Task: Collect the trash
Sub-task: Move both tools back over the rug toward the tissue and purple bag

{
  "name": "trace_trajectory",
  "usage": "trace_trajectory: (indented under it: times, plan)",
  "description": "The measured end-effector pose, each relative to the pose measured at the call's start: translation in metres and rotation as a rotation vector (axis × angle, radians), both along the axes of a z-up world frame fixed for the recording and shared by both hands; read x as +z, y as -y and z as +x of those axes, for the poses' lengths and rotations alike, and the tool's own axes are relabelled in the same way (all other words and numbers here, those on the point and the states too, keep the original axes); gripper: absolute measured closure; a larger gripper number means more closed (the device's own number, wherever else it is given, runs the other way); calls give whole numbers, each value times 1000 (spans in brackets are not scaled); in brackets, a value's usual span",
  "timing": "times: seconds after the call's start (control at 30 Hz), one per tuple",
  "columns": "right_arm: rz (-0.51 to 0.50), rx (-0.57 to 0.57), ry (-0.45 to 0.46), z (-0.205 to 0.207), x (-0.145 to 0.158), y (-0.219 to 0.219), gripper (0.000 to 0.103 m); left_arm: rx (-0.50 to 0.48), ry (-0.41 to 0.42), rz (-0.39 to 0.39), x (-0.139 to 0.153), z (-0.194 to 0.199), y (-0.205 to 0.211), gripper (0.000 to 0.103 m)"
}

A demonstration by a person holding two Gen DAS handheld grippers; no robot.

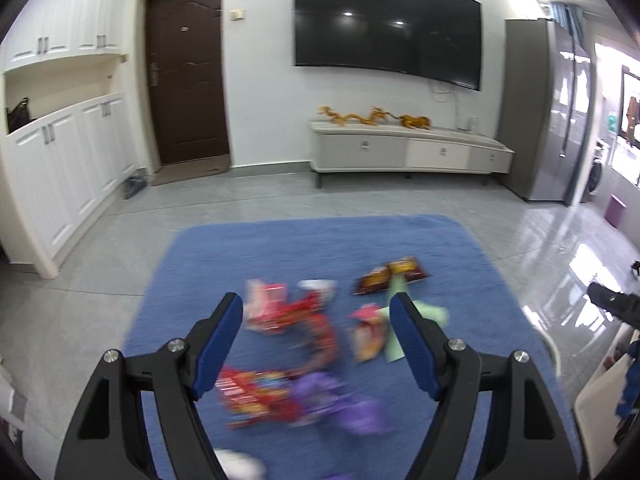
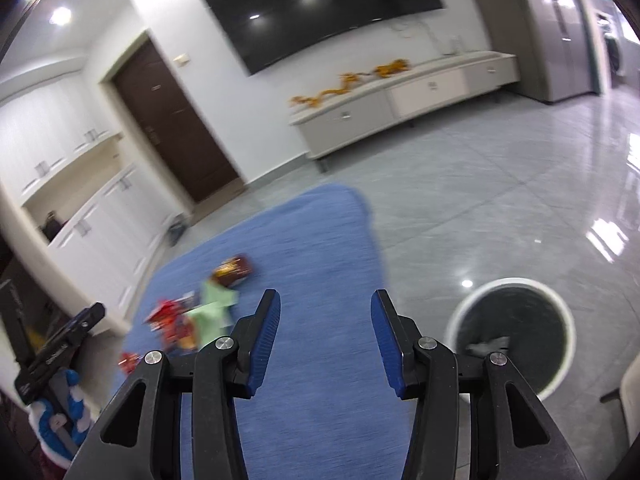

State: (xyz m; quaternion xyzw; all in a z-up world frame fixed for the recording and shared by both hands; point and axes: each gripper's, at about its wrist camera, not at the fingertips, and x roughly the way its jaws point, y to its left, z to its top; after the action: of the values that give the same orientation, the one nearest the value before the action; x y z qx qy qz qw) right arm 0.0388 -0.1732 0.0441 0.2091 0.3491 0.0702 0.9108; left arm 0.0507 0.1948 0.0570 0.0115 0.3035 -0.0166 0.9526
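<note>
Barely begun: wrappers (image 1: 296,344) strewn on rug (image 1: 224,256), bin (image 2: 512,332) nearly bare (both fingers wide, empty).

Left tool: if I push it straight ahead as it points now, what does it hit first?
Most likely the left tool meets the blurred red wrappers lying on the blue rug, framed between its open fingers. Depth is unclear; nothing else shows in the way.
</note>
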Motion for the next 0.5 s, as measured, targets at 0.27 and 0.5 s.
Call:
trace_trajectory:
  times: [0.27, 0.5]
  plan:
    - [48, 200, 0, -6, 17, -77, 52, 34, -3, 31, 5, -40, -70, 28]
    - [74, 452, -128, -12, -7, -166, 51, -31, -120, 0, -45, -57, -83, 28]
